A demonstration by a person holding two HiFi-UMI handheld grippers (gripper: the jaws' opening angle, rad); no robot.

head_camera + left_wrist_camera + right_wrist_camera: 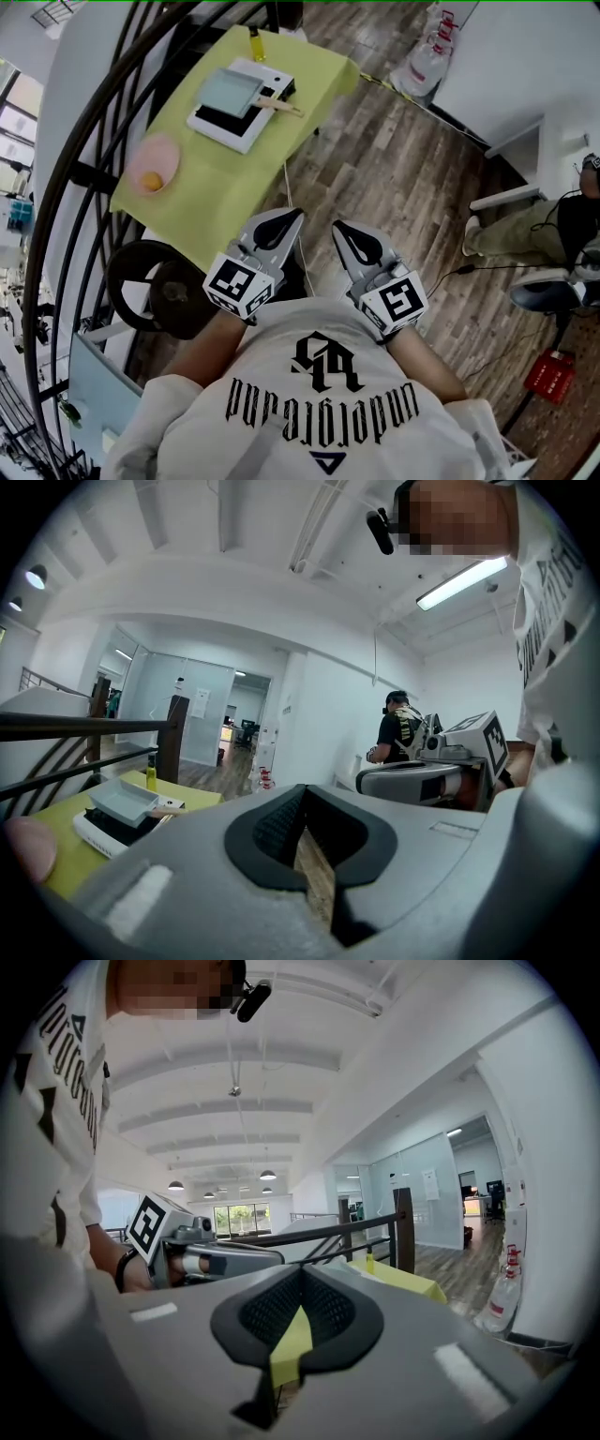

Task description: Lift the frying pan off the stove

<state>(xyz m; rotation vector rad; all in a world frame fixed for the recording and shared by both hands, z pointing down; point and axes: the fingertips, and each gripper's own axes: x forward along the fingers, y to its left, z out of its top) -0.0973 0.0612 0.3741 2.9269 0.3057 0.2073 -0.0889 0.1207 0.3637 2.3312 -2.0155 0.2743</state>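
Observation:
A square grey frying pan [230, 91] with a wooden handle [278, 105] sits on a white stove [217, 128] on the yellow-green table [225, 187], far ahead of both grippers. My left gripper [298, 214] and right gripper [337, 227] are held side by side over the wooden floor, short of the table's near corner, both shut and empty. In the left gripper view the left gripper [302, 803] is shut, with the pan [124, 801] and stove [103, 832] at lower left. In the right gripper view the right gripper [300, 1283] is shut too.
A pink bowl [155, 167] holding an orange ball and a yellow bottle [255, 44] share the table. A black railing [94, 173] curves along the left, with a round black stool [155, 286] below. A person [525, 230] sits at right near a red box [550, 375].

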